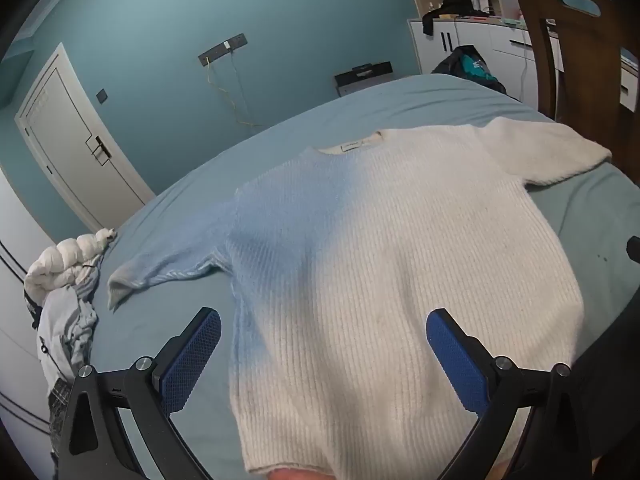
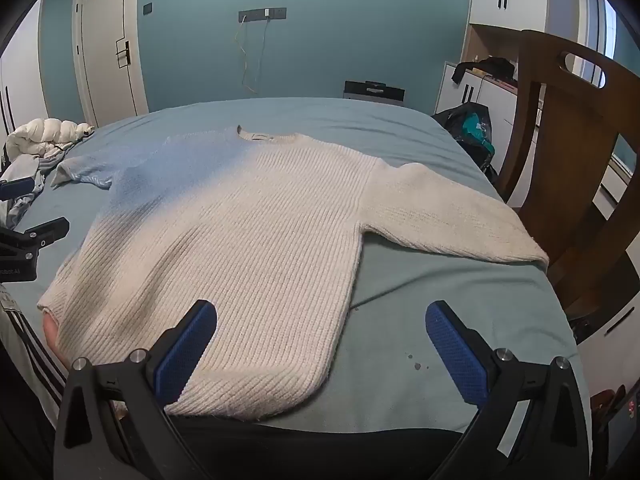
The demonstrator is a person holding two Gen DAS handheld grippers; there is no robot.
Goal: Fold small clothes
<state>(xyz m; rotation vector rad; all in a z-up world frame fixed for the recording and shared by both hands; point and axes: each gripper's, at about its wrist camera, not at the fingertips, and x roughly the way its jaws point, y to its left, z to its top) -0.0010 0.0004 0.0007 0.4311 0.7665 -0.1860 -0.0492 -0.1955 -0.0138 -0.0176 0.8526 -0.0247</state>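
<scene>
Both hand-held grippers are wide open and hold nothing: the left hand-held gripper [image 1: 323, 354] hangs over the near left part of the sweater [image 1: 400, 260], and the right hand-held gripper [image 2: 321, 346] hangs over its near right corner, one finger above the knit and the other above bare sheet. The sweater lies flat on the bed [image 2: 420, 320], front up, collar away from the person and hem toward them; so its long axis runs straight ahead from both tools, and the sleeves stretch out to the sides. The blue left sleeve [image 1: 160, 272] lies ahead of the left tool and to its left; the white right sleeve [image 2: 452, 216] lies ahead of the right tool, with its cuff at the bed edge beside a chair [image 2: 568, 152]. I judge each tool is nearer to its own sleeve, so each side fold belongs to its own hand. A pile of clothes [image 1: 68, 292] sits beyond the left sleeve, apart from it; nothing lies on the sweater itself, and nothing blocks the way.
</scene>
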